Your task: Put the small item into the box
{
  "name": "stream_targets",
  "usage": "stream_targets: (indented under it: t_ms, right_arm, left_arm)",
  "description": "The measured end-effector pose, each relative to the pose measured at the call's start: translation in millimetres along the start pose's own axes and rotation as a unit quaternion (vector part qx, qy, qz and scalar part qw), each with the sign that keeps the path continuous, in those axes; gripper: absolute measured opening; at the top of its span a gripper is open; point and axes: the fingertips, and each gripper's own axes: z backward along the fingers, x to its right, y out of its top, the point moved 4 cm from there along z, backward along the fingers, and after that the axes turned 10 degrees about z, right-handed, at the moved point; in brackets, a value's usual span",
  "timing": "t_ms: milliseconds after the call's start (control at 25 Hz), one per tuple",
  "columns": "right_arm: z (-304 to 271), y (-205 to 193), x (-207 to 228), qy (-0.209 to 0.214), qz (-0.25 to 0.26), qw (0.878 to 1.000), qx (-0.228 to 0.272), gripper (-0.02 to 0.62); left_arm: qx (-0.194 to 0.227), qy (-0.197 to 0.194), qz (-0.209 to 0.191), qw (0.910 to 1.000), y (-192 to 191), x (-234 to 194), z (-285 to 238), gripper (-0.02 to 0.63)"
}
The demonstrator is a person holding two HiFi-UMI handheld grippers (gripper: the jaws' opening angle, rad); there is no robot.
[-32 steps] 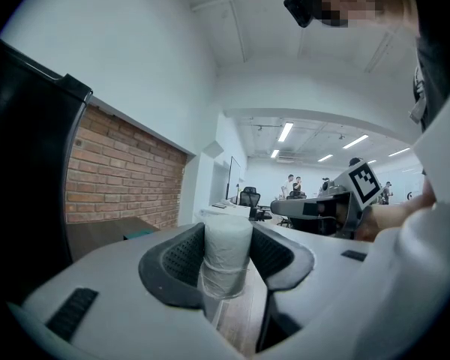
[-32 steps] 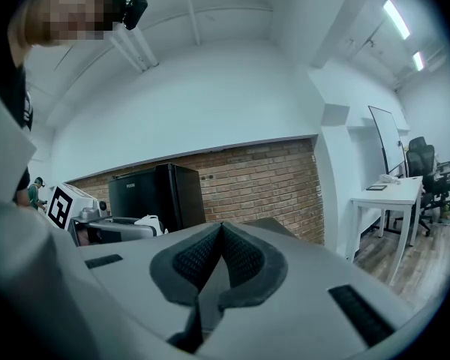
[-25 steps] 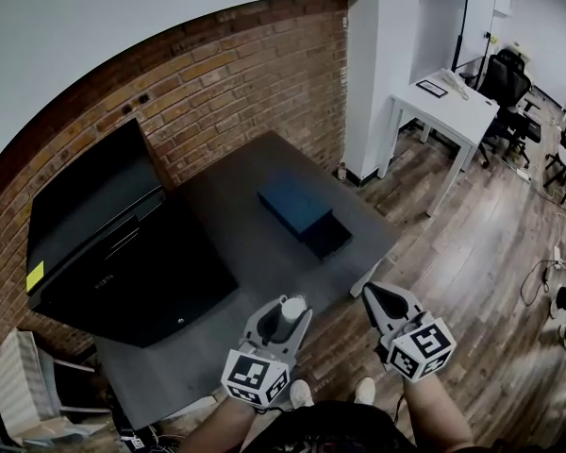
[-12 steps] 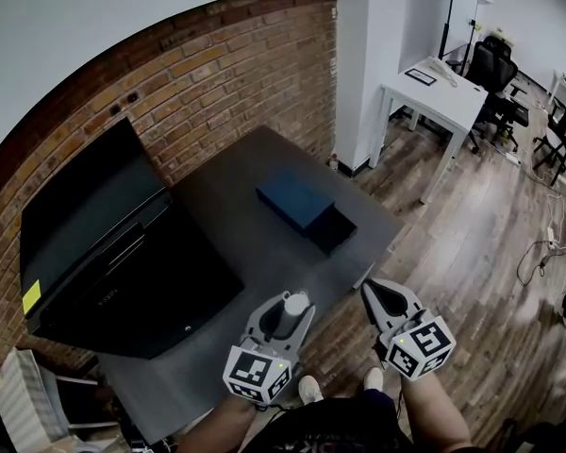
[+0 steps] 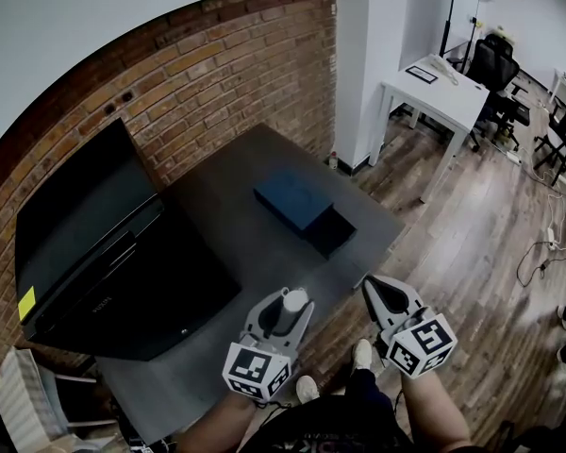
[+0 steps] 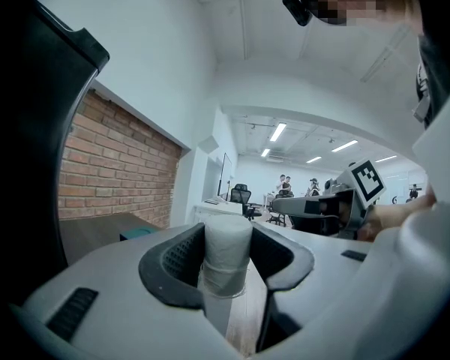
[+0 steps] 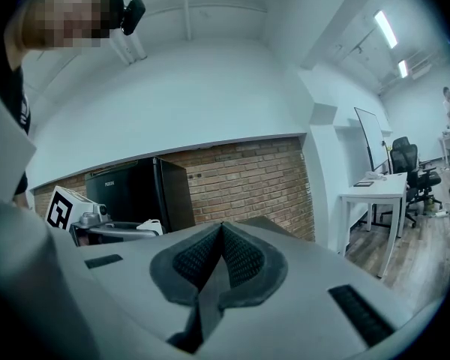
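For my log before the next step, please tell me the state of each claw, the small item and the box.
Left claw: shut on the white cylinder.
White cylinder: upright between the jaws.
Right claw: shut, empty.
Blue box: on the table, away from both claws.

Cool, even light falls from ceiling strip lights (image 6: 277,131), with fisheye bending and dark corners.

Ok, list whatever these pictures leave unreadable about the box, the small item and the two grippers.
1. Blue box: head view, too small and dark to tell whether it is open; left gripper view shows only a sliver past the left gripper.
2. White item: lower end hidden between the jaws, left gripper view.
3. Right gripper: shut, empty; no box shows in its view.
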Motion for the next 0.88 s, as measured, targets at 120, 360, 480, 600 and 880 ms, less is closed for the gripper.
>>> stream_targets:
  t_ms: [120,360,480,600,880]
  right_arm:
    - [-6,-1,14,0.011,-0.001,1.000,-0.001,0.018]
    - [-21,0,51,0.035,-0.003,0.999,0.000,0.018]
    - [-26,0,71,0.046,-0.005,0.999,0.000,0.018]
    - [-29,-1,90,0.055,-0.007,0.998,0.001,0.018]
    - [-42,-6,129,0.084,-0.011,0.996,0.000,0.018]
  left_arm:
    - [0.001,0.011,0.002,0.9999,1,-1,-13,0.198]
    - [0.001,0.037,0.003,0.9993,3,0,-46,0.198]
    - [0.000,0.049,0.004,0.9988,4,2,-65,0.198]
    - [-0.001,0.060,0.003,0.9982,5,3,-81,0.198]
    - [-0.001,0.089,0.003,0.9960,2,4,-117,0.198]
